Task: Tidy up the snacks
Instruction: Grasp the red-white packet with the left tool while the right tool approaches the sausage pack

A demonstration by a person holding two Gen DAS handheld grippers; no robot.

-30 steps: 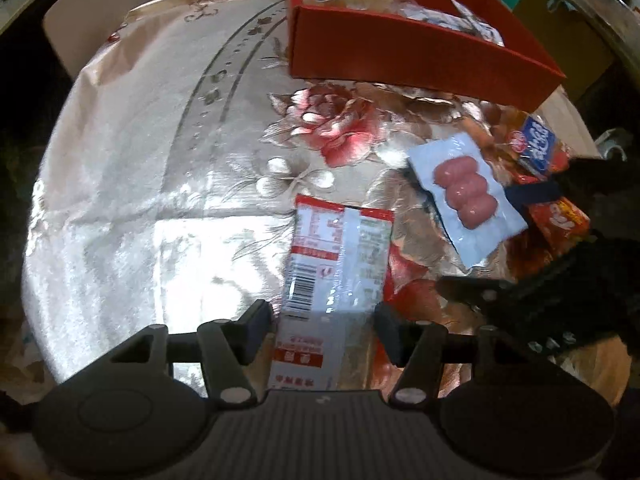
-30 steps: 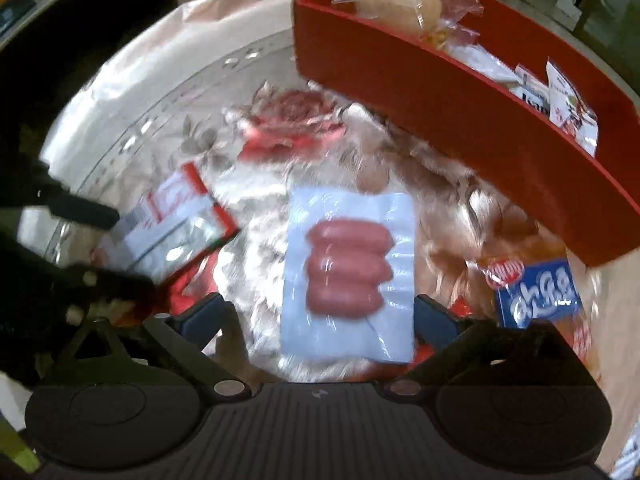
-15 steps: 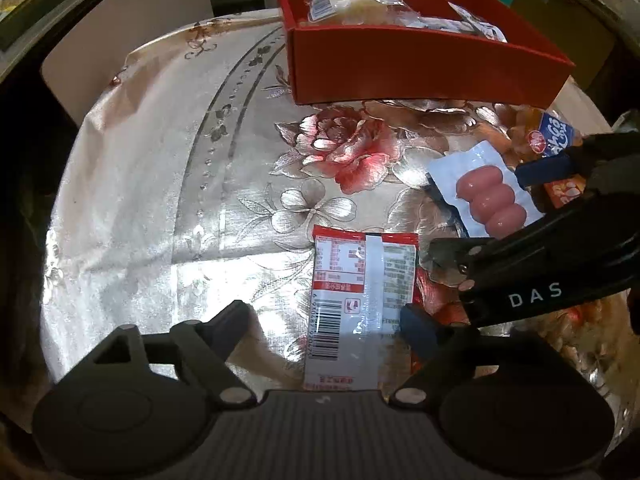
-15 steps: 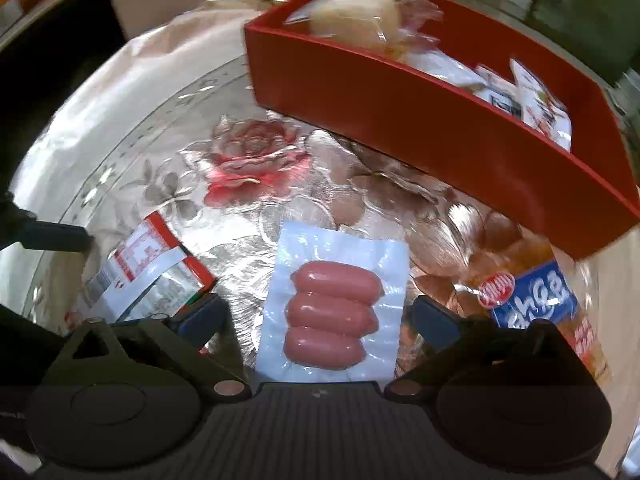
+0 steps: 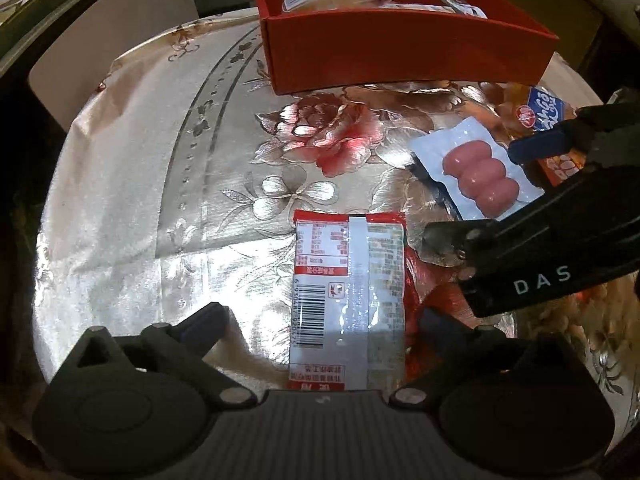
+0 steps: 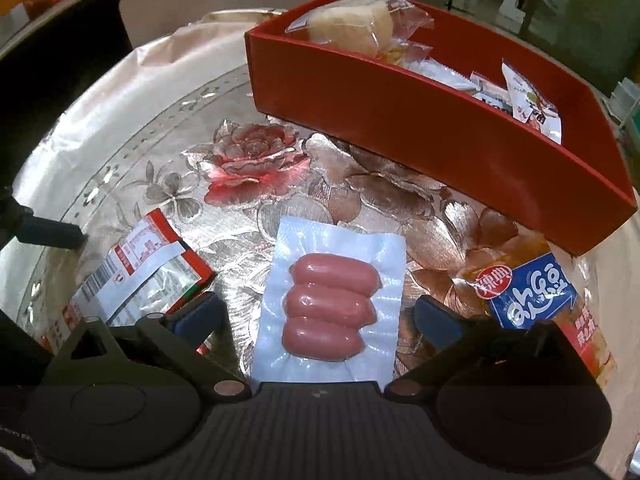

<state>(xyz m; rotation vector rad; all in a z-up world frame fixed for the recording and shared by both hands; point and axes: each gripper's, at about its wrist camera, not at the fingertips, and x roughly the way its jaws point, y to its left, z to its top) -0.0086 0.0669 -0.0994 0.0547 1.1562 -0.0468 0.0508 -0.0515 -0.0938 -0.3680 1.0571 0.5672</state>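
Snacks on the counter (image 5: 120,184), left to right: red-and-silver packet (image 5: 348,296) lying flat between the wide-spread fingers of the left gripper (image 5: 320,320); sausage pack (image 6: 332,304) flat between the wide-spread fingers of the right gripper (image 6: 316,316); blue-labelled bag (image 6: 536,300) just right of it. Red box (image 6: 440,128), behind, holds further packets.

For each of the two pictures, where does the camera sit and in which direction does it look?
Left wrist: on the left gripper, looking forward and down at the red-and-silver packet; its open fingers and the right gripper's finger show.
Right wrist: on the right gripper, over the sausage pack; its open fingers show.
Shared: both packs, red box, blue snack bag, floral cloth.
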